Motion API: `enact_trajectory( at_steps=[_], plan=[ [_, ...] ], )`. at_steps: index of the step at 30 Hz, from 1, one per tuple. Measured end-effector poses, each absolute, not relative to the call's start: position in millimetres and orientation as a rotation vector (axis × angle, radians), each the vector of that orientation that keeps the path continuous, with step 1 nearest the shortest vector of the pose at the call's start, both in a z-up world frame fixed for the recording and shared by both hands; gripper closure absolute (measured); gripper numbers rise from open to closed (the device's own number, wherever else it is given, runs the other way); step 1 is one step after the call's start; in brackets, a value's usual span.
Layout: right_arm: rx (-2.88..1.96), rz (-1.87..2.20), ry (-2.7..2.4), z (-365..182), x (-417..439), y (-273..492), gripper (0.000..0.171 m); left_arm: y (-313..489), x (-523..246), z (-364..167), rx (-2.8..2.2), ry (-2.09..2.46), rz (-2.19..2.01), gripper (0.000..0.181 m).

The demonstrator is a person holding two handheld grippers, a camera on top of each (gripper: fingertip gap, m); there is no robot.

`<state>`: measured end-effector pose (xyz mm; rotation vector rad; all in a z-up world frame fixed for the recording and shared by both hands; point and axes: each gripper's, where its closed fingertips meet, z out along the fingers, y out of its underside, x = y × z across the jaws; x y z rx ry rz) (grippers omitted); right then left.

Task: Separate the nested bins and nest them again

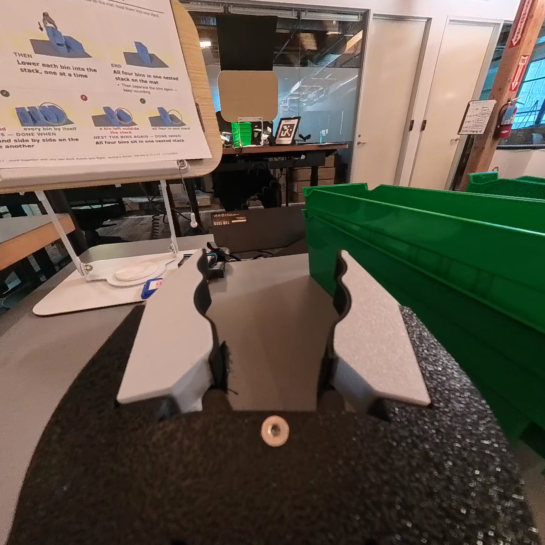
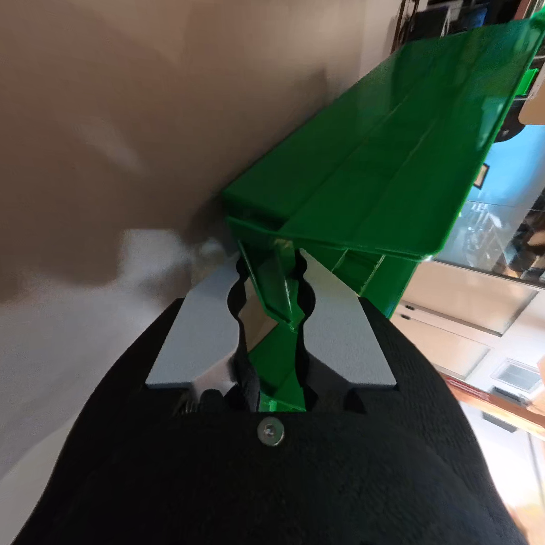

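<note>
In the left wrist view a stack of nested green bins (image 1: 427, 244) stands on the black foam mat (image 1: 442, 383), to the right of my left gripper (image 1: 271, 262). That gripper is open and empty, its right finger close beside the stack's near corner. In the right wrist view my right gripper (image 2: 269, 265) is shut on the end rim of a single green bin (image 2: 368, 177), held up in the air and tilted with its underside toward the camera. The view is blurred by motion.
A white stand (image 1: 97, 283) holding an instruction sheet (image 1: 88, 79) sits on the grey table (image 1: 44, 354) at the left. A small blue item (image 1: 152, 287) and black devices (image 1: 215, 262) lie behind the gripper. Another green bin (image 1: 507, 184) shows at far right. Tip to tip, the grippers are about 45 centimeters apart.
</note>
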<state>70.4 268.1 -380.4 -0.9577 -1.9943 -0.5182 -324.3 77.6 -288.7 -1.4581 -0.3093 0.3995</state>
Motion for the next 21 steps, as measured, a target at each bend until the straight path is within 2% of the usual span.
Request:
enact_trajectory(
  at_steps=[7, 14, 21],
  plan=[
    [-1.005, -0.510, -1.924, -328.0, 60.1, 256.7, 0.143, 78.6, -322.9, -289.0, -1.462, -0.301, 0.405, 0.098],
    [-1.023, -0.430, -1.927, -253.0, 7.5, 201.3, 0.143, 75.6, -326.1, -287.0, -1.450, -0.316, 0.404, 0.098],
    [-0.970, -0.333, -1.974, -222.7, -59.3, 150.6, 0.143, 72.2, -329.1, -285.2, -1.438, -0.332, 0.401, 0.098]
  ],
)
